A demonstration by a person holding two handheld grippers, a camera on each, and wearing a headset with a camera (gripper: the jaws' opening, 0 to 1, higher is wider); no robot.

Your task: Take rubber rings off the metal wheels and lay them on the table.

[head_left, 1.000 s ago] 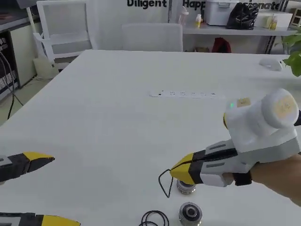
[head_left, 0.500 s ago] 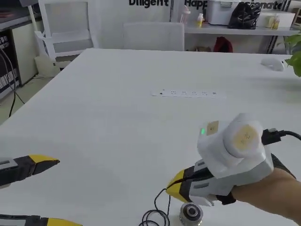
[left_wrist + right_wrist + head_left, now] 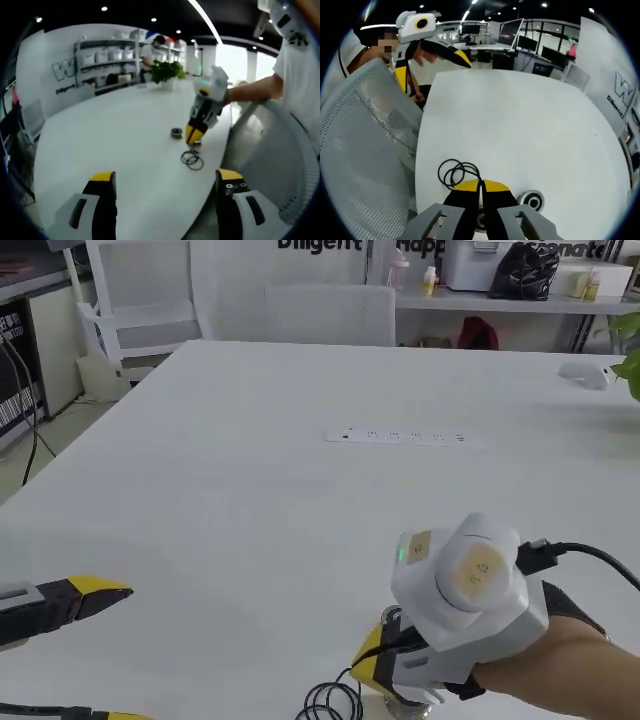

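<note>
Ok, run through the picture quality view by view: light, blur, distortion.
Head view: soft even light, hardly any shadow on the white table, picture sharp. Left gripper view: strong fisheye bend, glare from the window at upper right. Right gripper view: same bend, ceiling lamps as bright spots, rubber rings in focus.

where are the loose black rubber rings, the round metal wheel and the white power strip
Loose black rubber rings point(image 3: 459, 174): right gripper view, middle of the overlapping loops.
Round metal wheel point(image 3: 533, 201): right gripper view, on its hub face.
White power strip point(image 3: 400, 437): head view, on its top face, mid-length.
</note>
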